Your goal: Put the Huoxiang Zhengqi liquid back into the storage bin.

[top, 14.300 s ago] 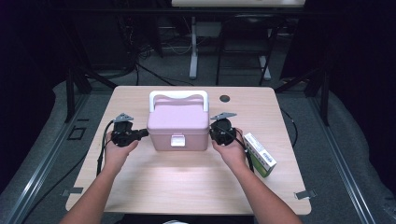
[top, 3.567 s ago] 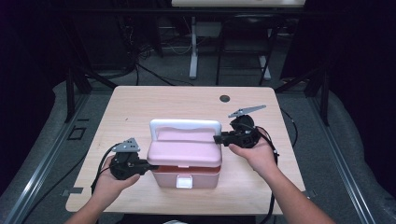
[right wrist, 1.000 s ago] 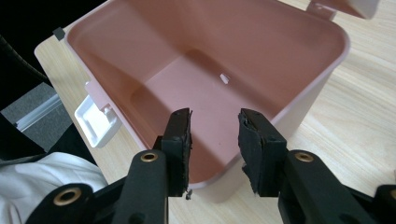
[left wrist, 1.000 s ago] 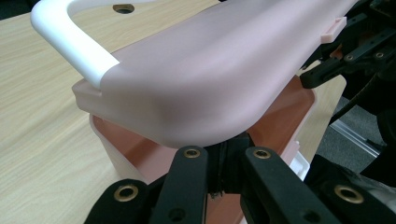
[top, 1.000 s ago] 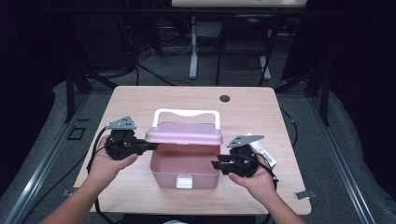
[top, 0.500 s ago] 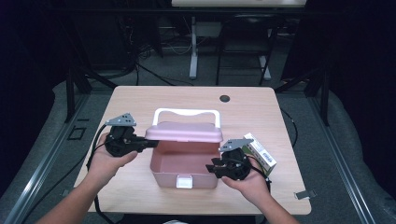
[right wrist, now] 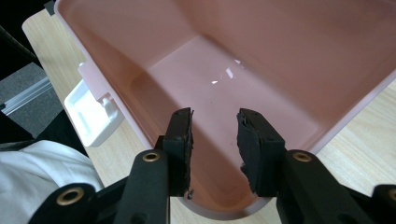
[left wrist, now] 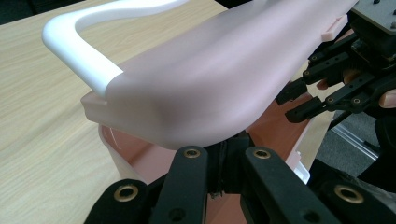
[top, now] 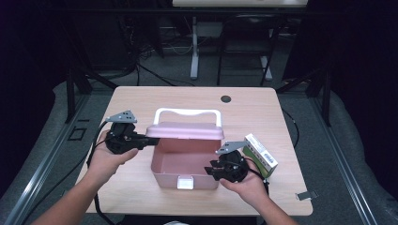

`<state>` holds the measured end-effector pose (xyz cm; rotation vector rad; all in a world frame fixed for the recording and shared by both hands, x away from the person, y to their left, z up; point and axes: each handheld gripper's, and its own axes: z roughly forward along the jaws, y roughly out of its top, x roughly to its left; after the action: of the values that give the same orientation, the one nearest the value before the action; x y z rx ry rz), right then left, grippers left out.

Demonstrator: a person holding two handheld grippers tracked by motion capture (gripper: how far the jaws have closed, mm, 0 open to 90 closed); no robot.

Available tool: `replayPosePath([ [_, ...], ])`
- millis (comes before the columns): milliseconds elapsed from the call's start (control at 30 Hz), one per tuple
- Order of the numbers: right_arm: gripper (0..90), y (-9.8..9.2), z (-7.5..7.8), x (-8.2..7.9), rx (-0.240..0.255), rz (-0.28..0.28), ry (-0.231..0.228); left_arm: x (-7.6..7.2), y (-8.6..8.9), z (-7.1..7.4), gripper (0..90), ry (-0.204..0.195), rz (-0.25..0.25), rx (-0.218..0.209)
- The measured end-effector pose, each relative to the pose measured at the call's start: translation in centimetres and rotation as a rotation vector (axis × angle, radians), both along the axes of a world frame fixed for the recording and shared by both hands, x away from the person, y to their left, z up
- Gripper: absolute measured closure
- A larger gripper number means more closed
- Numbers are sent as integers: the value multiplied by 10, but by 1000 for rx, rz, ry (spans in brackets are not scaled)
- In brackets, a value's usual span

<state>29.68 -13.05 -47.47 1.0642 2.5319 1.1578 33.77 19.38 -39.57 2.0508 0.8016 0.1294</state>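
Floor (top: 356, 154): grey, cables trailing
Table (top: 263, 108): light wood
Surroundings: dark; white desk leg (top: 194, 51) behind

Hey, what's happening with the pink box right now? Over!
Left gripper shut on lid, holding it up. Right gripper open, empty, over pink box. Box inside bare; nothing in the way.

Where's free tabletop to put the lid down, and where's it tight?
Free: the far strip of the table between the white handle and the black grommet, plus the far left corner. Crowded: near edge around the pink box, with the left gripper on the lid, and the right gripper beside the green carton.
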Motion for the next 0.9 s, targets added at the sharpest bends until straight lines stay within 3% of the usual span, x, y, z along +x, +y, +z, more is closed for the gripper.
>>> replayPosePath([
  [900, 649, 4, -6, 1, -5, -14, -18, 8, 0, 7, 898, 5, 8, -10],
])
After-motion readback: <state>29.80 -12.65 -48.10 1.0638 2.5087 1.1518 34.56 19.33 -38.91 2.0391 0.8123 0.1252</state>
